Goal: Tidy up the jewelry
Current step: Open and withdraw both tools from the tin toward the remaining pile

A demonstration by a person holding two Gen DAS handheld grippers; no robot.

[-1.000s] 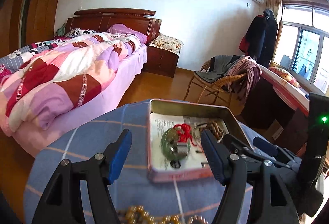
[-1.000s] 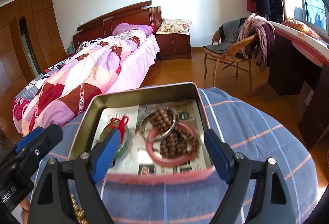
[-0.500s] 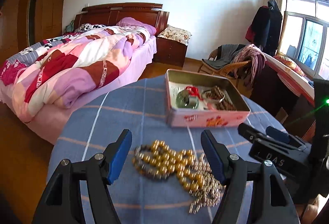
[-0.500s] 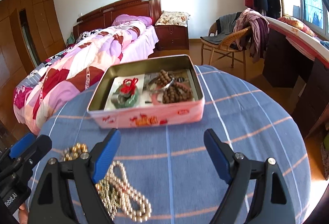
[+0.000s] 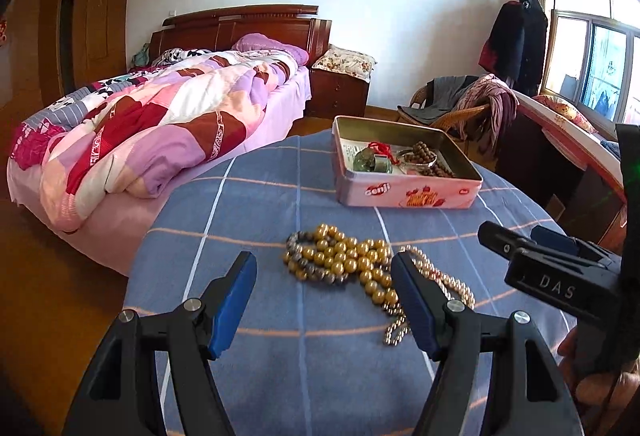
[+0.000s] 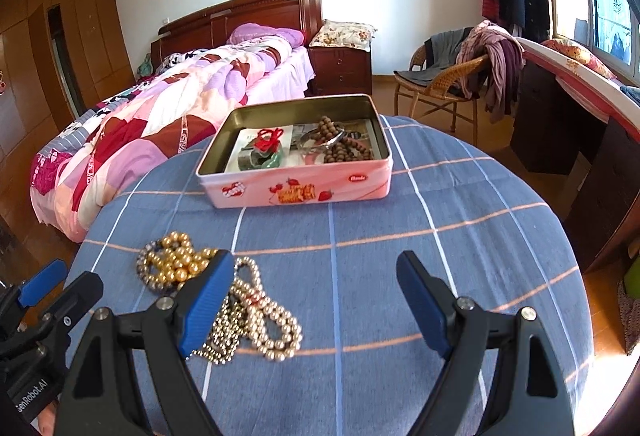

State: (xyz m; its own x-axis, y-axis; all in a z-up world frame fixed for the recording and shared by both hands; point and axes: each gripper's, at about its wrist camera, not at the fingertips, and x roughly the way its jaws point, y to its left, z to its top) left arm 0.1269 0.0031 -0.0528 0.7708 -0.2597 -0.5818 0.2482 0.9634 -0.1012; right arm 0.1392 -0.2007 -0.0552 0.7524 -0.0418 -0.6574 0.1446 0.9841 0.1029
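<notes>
Underneath, blue checked tablecloth [image 6: 460, 236]; beyond, quilted bed [image 5: 160, 123].

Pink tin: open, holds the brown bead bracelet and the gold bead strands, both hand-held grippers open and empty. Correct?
Not quite. The gold bead strands lie on the blue cloth in front of the pink tin, not in it; the right wrist view shows this. The rest holds: the tin is open, the brown bead bracelet is inside, and the left hand-held gripper and right hand-held gripper are open and empty.

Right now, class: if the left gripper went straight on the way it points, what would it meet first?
Most likely the gold bead bracelets heaped on the blue tablecloth, just ahead of the open left gripper; the pink tin lies farther on. Depth is uncertain.
</notes>
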